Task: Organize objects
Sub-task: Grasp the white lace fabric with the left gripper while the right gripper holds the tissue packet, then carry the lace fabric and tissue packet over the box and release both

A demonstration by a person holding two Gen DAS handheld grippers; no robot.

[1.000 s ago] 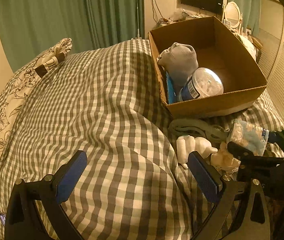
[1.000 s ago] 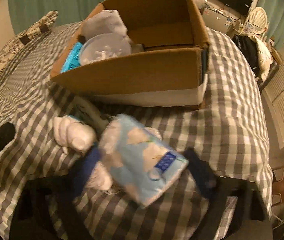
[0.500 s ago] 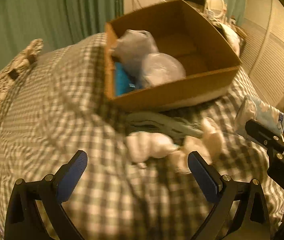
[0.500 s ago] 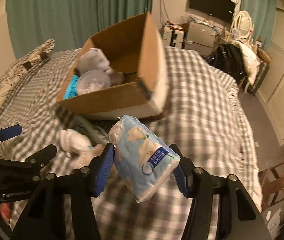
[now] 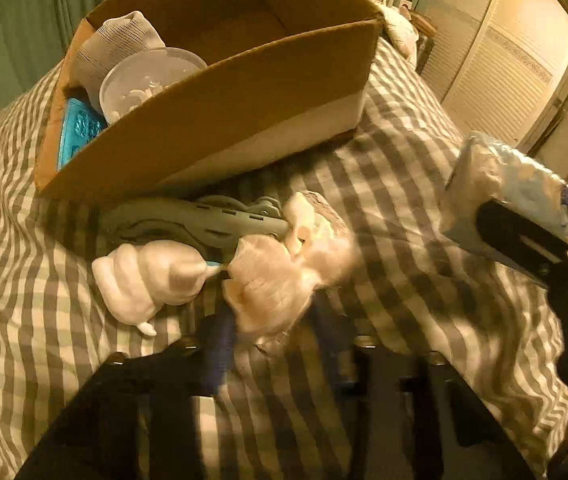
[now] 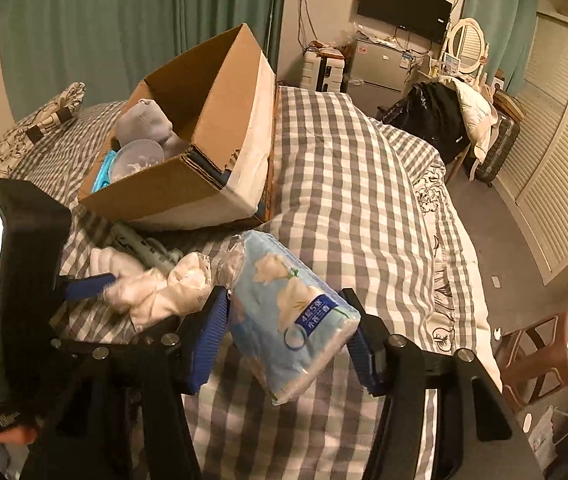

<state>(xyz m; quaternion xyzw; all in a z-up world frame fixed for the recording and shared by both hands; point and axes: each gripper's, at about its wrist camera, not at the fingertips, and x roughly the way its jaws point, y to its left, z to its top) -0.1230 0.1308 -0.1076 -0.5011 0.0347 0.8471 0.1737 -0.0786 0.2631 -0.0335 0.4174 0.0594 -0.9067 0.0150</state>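
Left hand-held gripper (image 5: 279,344) appeared motion-blurred at the bottom of the left wrist view, its blue-padded fingers standing on either side of a fluffy white cloth bundle (image 5: 284,280) on the checked bedspread (image 5: 43,320); whether they had clamped it could not be told from the blur. Just left of the bundle lay a white bottle-like object (image 5: 147,276), and behind both stretched a grey-green belt-like item (image 5: 195,224), close against the front wall of the cardboard box (image 5: 223,112). Inside the box sat a grey knitted item (image 5: 115,44), a clear round tub (image 5: 143,76) and a blue packet (image 5: 79,128). At the right edge the right hand-held gripper (image 5: 524,236) held a pale blue tissue pack (image 5: 516,184) above the bed.

From the right wrist view, the right hand-held gripper (image 6: 288,340) was clenched on the tissue pack (image 6: 288,312), which sat tilted between its blue pads, above the bedspread (image 6: 344,160). To the left, the left hand-held gripper (image 6: 151,292) reached into the white cloth bundle (image 6: 163,292). The cardboard box (image 6: 187,184) stood beyond on the bed, the grey knitted item (image 6: 143,124) and clear tub (image 6: 135,156) visible inside. A television (image 6: 404,12) hung on the far wall beside green curtains (image 6: 123,20).
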